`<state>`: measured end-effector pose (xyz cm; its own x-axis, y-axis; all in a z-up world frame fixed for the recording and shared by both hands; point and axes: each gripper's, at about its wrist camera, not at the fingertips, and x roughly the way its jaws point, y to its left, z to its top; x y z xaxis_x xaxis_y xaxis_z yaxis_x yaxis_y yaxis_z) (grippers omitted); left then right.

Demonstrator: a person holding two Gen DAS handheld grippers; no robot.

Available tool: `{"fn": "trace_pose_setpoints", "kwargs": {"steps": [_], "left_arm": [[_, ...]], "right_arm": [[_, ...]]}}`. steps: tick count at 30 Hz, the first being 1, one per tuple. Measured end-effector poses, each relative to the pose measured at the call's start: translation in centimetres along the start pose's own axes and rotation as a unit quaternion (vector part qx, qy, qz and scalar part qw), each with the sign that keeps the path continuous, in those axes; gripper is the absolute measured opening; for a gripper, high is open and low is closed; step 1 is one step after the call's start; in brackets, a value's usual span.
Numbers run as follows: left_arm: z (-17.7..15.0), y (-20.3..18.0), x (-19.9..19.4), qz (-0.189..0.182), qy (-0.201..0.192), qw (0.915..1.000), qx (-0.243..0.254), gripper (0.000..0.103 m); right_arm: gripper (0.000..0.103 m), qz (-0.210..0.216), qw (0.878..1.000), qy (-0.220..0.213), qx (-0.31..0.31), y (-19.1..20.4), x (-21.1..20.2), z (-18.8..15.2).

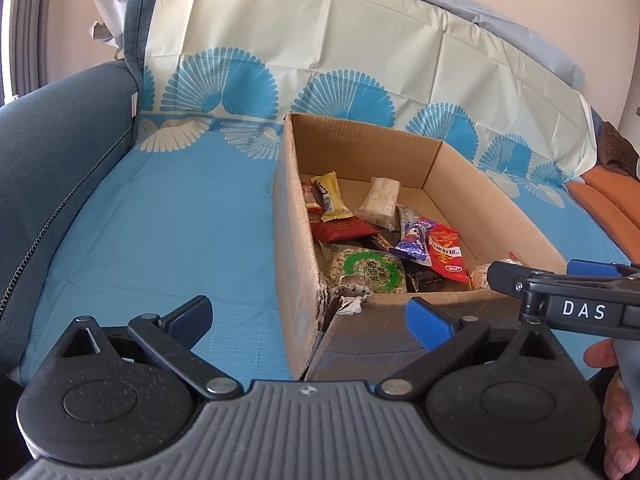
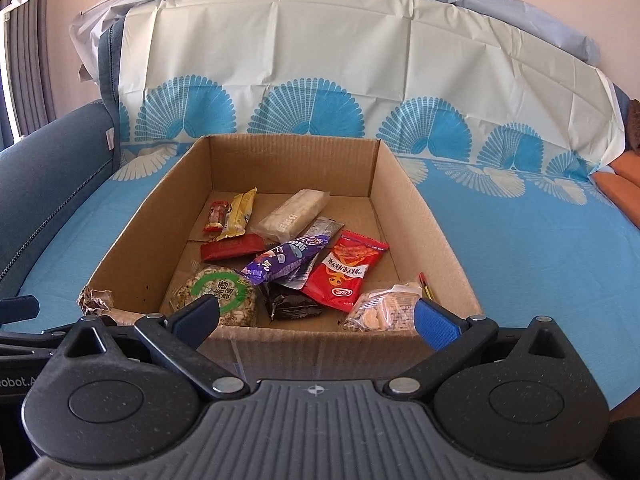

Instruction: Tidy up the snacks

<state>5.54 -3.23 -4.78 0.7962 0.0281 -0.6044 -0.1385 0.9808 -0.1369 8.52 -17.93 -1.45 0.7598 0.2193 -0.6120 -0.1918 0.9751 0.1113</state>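
— Between your right claw (image 2: 316, 320) fingers, what sits there?

— Nothing is pinched. Both blue pads are spread wide, framing the near wall of the cardboard box (image 2: 304, 344). Your left claw (image 1: 310, 320) is spread just the same, empty, pointing at the box's torn near corner (image 1: 340, 304).

— And where are the snacks?

— All inside the box, loose on its floor. Nearest you lie a round rice-cracker pack with a green label (image 2: 218, 294), a dark wrapper (image 2: 292, 304) and a clear bag of pale biscuits (image 2: 384, 308). Beyond them, a purple packet (image 2: 282, 264) lies partly over a red packet (image 2: 346, 270). Further back you have a dark red bar (image 2: 232, 248), a yellow bar (image 2: 240, 214), a small red stick (image 2: 216, 216) and a pale wrapped block (image 2: 294, 214).

— What does the box rest on?

— A sofa seat spread with a blue cover (image 2: 532, 240); its cream upper part, printed with blue fan shapes (image 2: 308, 108), drapes the backrest. A dark blue armrest (image 1: 52, 160) stands to your left, an orange cushion (image 1: 600, 200) to your right. Behind is a pale wall, with grey curtains (image 2: 24, 52) at the left edge. In the left view, your right hand (image 1: 612, 412) shows at the edge.
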Motion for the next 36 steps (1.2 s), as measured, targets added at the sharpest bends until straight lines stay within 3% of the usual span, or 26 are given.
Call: {"fn": "trace_pose_setpoints", "kwargs": {"steps": [36], "left_arm": [[-0.34, -0.63, 0.12, -0.015, -0.009, 0.9997, 0.018, 0.103]], "right_arm": [[0.102, 0.013, 1.000, -0.007, 0.009, -0.26, -0.13, 0.12]]}}
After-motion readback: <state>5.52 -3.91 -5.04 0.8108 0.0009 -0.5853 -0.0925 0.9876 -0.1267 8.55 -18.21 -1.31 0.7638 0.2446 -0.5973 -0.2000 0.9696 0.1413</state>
